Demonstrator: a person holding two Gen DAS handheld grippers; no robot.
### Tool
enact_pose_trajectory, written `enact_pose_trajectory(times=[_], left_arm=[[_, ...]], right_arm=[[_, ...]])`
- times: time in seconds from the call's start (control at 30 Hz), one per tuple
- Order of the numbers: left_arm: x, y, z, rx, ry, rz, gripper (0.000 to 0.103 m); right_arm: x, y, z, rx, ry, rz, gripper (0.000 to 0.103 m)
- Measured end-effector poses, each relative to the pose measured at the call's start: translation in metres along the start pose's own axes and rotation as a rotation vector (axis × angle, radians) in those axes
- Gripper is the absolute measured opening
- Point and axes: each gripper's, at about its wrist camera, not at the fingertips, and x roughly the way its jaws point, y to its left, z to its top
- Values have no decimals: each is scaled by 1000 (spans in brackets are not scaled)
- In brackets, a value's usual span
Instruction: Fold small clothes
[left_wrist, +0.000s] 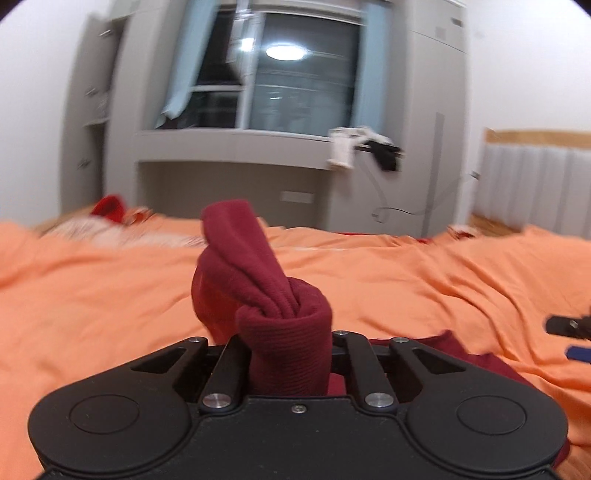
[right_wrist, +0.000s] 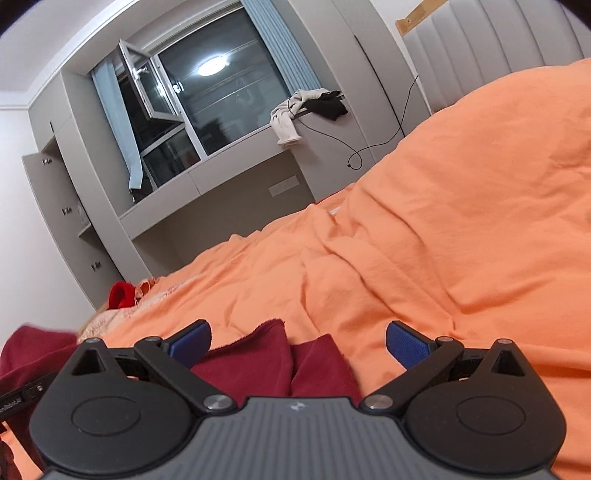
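Pinching a bunched fold of the dark red knitted garment (left_wrist: 258, 280), the left gripper (left_wrist: 288, 354) has its jaws closed tight on the cloth above the rumpled orange bedsheet (left_wrist: 424, 280). To its right, the right gripper (right_wrist: 297, 341) stands wide open, its blue pads (right_wrist: 406, 347) touching nothing, more red cloth lying beneath.

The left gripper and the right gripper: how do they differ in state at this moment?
The left gripper is shut on a bunched fold of the dark red garment; the right gripper is open and holds nothing. The left one's fingers are hidden by cloth, while the right one's blue fingers stand wide apart over the garment. Both are above the orange bedcover.
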Motion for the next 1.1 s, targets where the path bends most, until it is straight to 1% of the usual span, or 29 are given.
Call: enact_pose_trajectory(times=[0.13,0.23,0.37,0.47,0.53,0.57,0.6,0.63,0.7,0.73,0.87,0.9,1.0,1.1], left_arm=[[2,-49,6,73,17,-75,12],[3,-83,-2,141,46,-132,12],[2,-120,-30,247,103,-197,13],[1,-136,-54,320,129,-206,15],[-2,-140,-66,359,134,-199,18],[-3,-141,-70,369,139,-197,21],[-4,-141,-74,374,144,-198,29],[-6,-140,-76,376,149,-208,35],[-10,-138,-79,367,148,-241,60],[-14,-137,-81,365,141,-254,64],[-24,-146,-82,414,109,-271,76],[-28,-147,-84,429,101,-273,79],[-38,-145,-86,458,78,-271,81],[-49,-144,-85,476,54,-268,86]], right_arm=[[-4,-6,5,5,-17,-1,103],[-6,-11,8,20,-21,-6,103],[-4,-18,11,36,2,-6,103],[1,-26,12,54,35,-4,103],[3,-32,11,73,65,20,103],[5,-34,11,87,86,41,103],[9,-37,10,107,111,66,103],[12,-40,9,132,135,91,103],[17,-44,5,177,165,130,103],[20,-45,4,196,176,150,103],[26,-43,0,234,204,240,103],[28,-41,-2,236,212,274,103],[28,-33,-5,215,197,361,103],[25,-19,-4,153,171,392,103]])
